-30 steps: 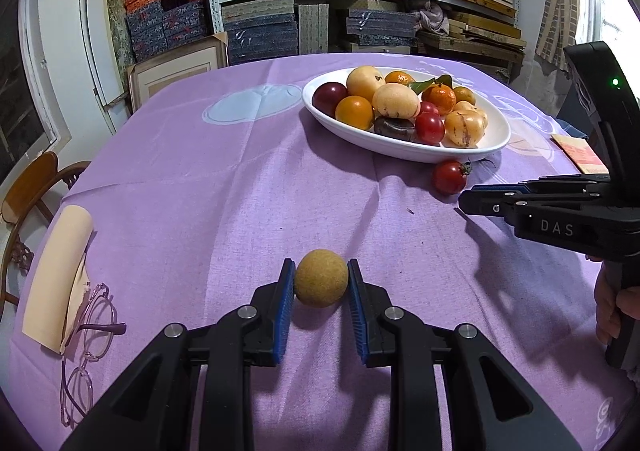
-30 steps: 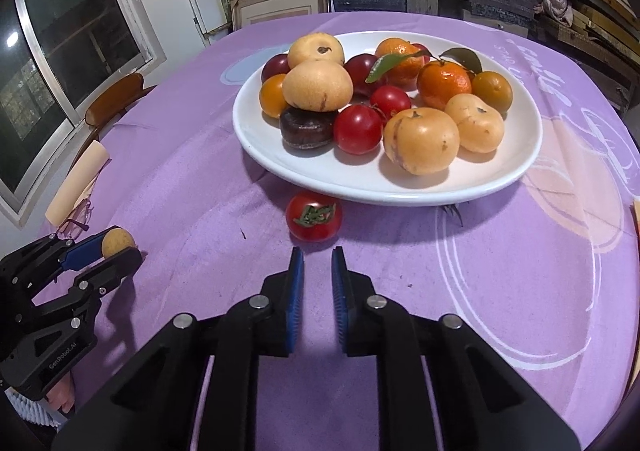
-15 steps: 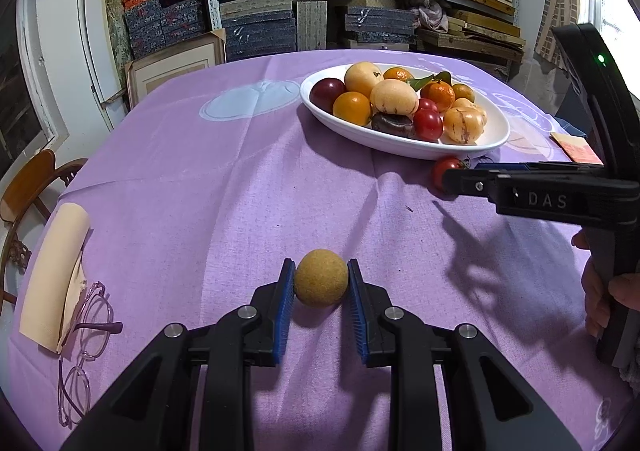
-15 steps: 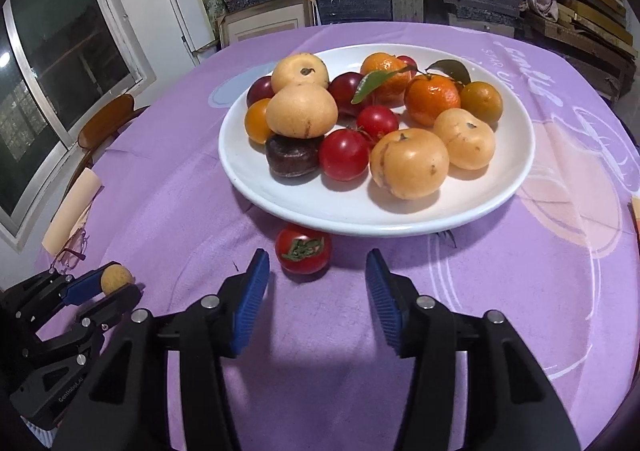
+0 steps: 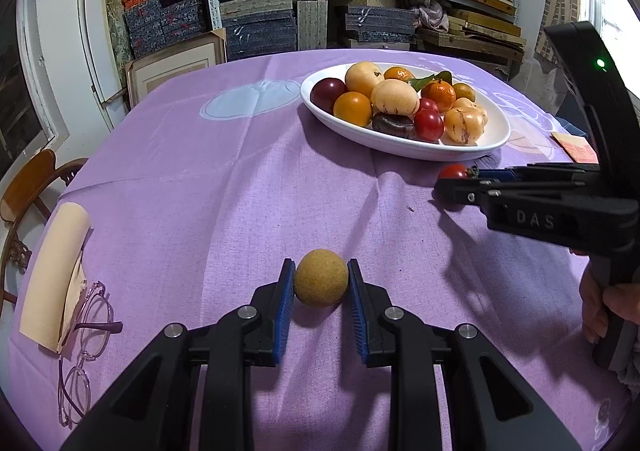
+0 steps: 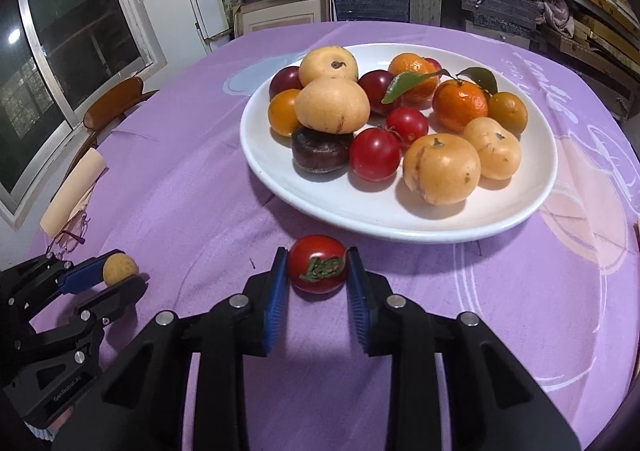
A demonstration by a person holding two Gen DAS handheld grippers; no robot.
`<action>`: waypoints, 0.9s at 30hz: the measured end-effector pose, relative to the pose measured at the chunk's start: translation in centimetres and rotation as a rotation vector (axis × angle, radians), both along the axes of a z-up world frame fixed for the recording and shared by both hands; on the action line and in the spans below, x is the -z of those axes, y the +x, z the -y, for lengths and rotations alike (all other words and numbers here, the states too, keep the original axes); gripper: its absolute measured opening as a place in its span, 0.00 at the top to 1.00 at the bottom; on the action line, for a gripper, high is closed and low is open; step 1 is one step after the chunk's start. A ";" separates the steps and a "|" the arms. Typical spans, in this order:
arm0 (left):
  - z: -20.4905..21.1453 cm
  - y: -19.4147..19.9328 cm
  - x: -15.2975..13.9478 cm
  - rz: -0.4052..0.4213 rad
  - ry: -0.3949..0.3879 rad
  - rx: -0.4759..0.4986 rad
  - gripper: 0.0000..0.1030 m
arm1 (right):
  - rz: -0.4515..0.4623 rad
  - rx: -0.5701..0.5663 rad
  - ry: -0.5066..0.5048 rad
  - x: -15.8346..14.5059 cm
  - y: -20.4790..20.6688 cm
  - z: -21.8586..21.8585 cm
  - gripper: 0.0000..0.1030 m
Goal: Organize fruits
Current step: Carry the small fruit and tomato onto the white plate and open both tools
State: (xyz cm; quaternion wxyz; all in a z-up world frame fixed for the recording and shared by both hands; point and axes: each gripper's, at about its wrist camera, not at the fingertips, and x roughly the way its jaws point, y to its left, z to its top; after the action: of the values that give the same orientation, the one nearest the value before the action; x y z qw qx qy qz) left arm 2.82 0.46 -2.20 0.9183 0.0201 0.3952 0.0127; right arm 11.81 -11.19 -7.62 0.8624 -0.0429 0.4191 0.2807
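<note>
My left gripper (image 5: 321, 283) is shut on a small round tan fruit (image 5: 321, 283), held just above the purple tablecloth; it also shows in the right wrist view (image 6: 120, 269). My right gripper (image 6: 317, 265) has its blue pads on both sides of a red tomato (image 6: 317, 264) with a green calyx, lying on the cloth just in front of the white plate (image 6: 360, 217); the pads touch or nearly touch it. The tomato also shows in the left wrist view (image 5: 453, 172). The plate (image 5: 404, 149) holds several fruits: tomatoes, oranges, plums, pale yellow fruits.
Eyeglasses (image 5: 86, 355) and a rolled beige paper (image 5: 56, 271) lie at the table's left edge. A wooden chair (image 5: 28, 187) stands beside it. A card (image 5: 576, 147) lies at the far right. Shelves of boxes stand behind the table.
My right gripper opened, moved forward and closed its pads around the red tomato. My left gripper kept its hold on the tan fruit and barely moved.
</note>
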 end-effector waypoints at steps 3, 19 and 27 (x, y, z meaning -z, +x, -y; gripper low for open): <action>0.0 0.0 0.0 0.001 0.002 0.000 0.75 | 0.002 -0.015 0.009 -0.1 -1.4 0.8 0.72; 2.7 7.6 -4.7 0.040 -0.025 0.059 0.75 | 0.146 0.114 0.068 -7.1 1.3 7.3 0.72; 6.0 15.0 -4.9 0.007 -0.028 0.113 0.75 | 0.148 0.120 -0.009 -6.5 8.0 5.2 0.72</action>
State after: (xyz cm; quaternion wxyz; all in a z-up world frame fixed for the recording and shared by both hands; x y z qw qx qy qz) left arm 17.78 -5.58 2.66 0.9192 0.0298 0.3901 -0.0446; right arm 19.79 -16.35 -1.10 0.9061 -0.0421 0.3572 0.2228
